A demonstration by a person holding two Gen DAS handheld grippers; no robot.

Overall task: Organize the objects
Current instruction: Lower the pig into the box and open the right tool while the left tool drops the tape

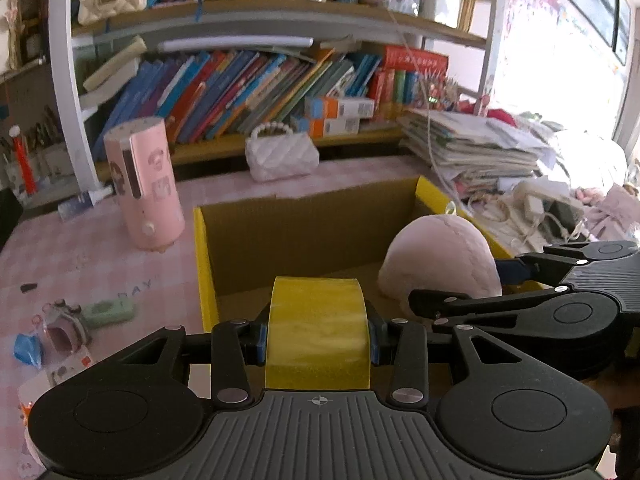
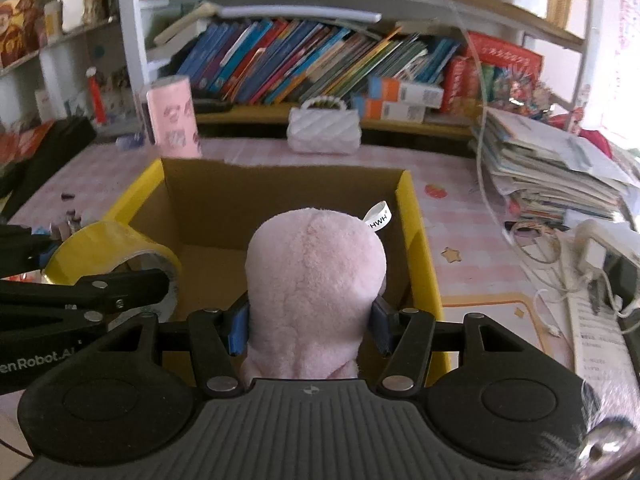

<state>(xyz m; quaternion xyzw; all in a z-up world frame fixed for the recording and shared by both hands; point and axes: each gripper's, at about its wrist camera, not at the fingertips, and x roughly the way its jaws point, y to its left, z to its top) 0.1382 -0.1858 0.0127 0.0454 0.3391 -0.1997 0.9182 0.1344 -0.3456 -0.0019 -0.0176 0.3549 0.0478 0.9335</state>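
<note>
My left gripper (image 1: 318,344) is shut on a roll of yellow tape (image 1: 318,332), held upright over the near left part of an open cardboard box with yellow flaps (image 1: 204,256). My right gripper (image 2: 310,330) is shut on a pink plush toy (image 2: 316,280), which hangs over the same box (image 2: 416,240) on its right side. In the left wrist view the plush (image 1: 438,260) and the right gripper (image 1: 480,284) show at the right. In the right wrist view the tape roll (image 2: 108,248) and the left gripper's fingers (image 2: 80,284) show at the left.
A pink cylinder with stickers (image 1: 144,184) stands left of the box, a white quilted handbag (image 1: 280,156) behind it. Small items (image 1: 68,324) lie on the pink checked table at the left. A paper stack (image 2: 552,168) and cables (image 2: 560,264) crowd the right. Bookshelves stand behind.
</note>
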